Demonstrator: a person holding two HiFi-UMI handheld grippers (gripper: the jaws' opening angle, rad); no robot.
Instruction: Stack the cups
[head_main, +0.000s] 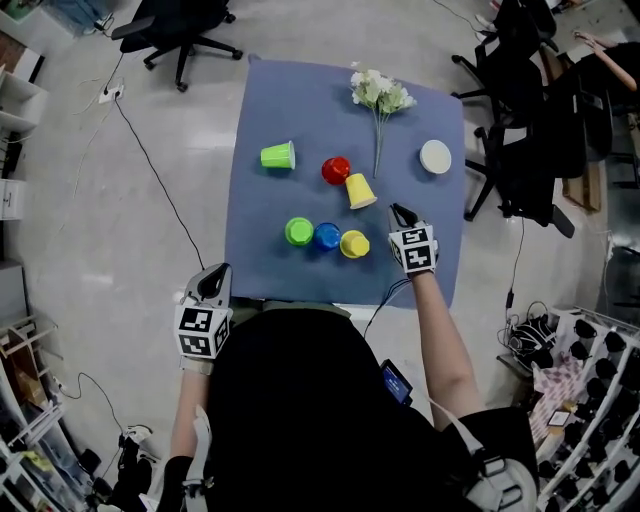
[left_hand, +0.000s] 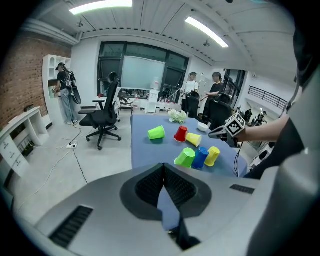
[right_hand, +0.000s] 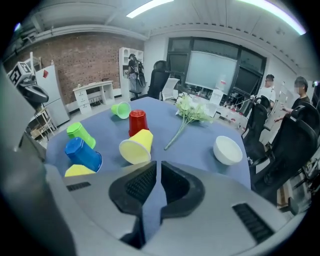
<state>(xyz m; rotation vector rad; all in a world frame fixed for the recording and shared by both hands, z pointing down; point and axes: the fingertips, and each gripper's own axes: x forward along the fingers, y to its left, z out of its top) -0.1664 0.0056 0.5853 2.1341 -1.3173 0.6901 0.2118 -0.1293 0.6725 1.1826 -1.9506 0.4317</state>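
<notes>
Mid-frame on the blue tablecloth (head_main: 270, 100), a green plastic cup (head_main: 299, 231), a blue plastic cup (head_main: 327, 236) and a yellow plastic cup (head_main: 354, 244) form a close row. Above them are an upturned red plastic cup (head_main: 336, 169), a tipped yellow cup (head_main: 360, 190) and, apart to the left, a lime cup lying on its side (head_main: 278, 155). The cloth's top left lies bare. The right gripper (head_main: 400, 212), whose cube bears black square markers, hovers right of the row, its jaws almost together and empty. The left gripper (head_main: 212, 283) is pressed together, empty, off the lower-left edge.
</notes>
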